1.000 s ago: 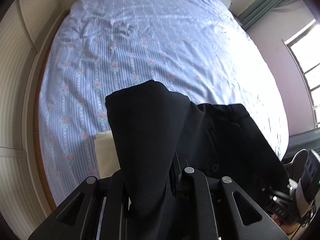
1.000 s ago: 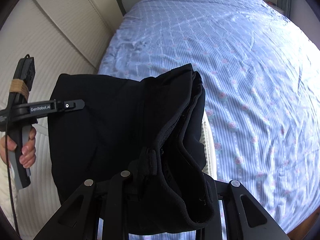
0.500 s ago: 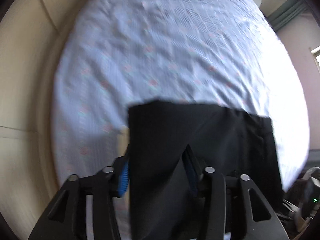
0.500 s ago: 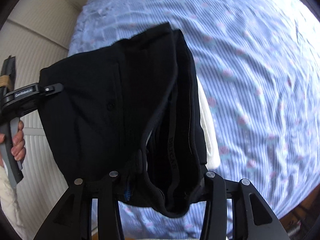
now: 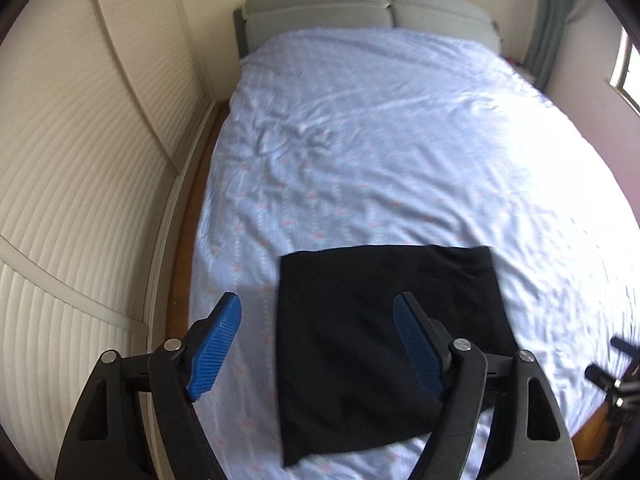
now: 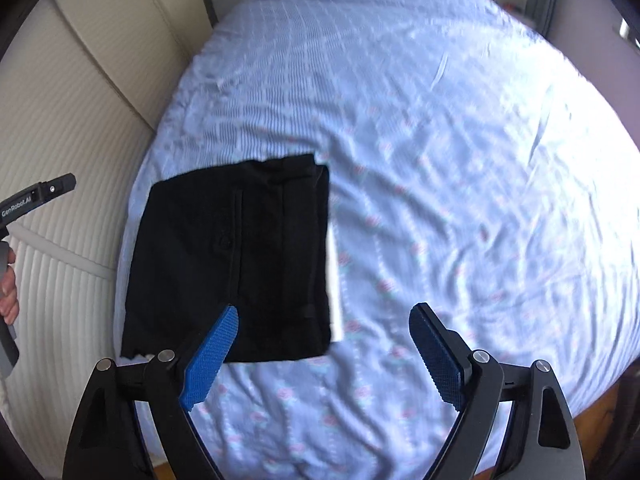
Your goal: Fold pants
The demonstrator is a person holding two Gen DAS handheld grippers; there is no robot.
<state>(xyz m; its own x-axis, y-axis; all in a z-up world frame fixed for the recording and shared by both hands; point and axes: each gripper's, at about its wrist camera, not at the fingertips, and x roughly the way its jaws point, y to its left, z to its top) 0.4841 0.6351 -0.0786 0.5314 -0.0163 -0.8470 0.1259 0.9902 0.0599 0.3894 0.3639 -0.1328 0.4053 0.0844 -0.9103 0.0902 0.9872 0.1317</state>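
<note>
Pants (image 5: 384, 344) folded flat on bed (image 5: 400, 140), near end, toward left edge. Headboard (image 5: 368, 12) at far end. Panelled wall (image 5: 72, 200) along bed's left side; window (image 5: 628, 68) far right. Left gripper (image 5: 318, 340) above near-left of pants, right gripper (image 6: 324, 346) over their near-right corner, neither touching. Pale cloth (image 6: 335, 280) edge under pants' right side

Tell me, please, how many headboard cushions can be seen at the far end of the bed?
2: the left cushion and the right cushion sit side by side behind the blue sheet. None appears hidden.
</note>
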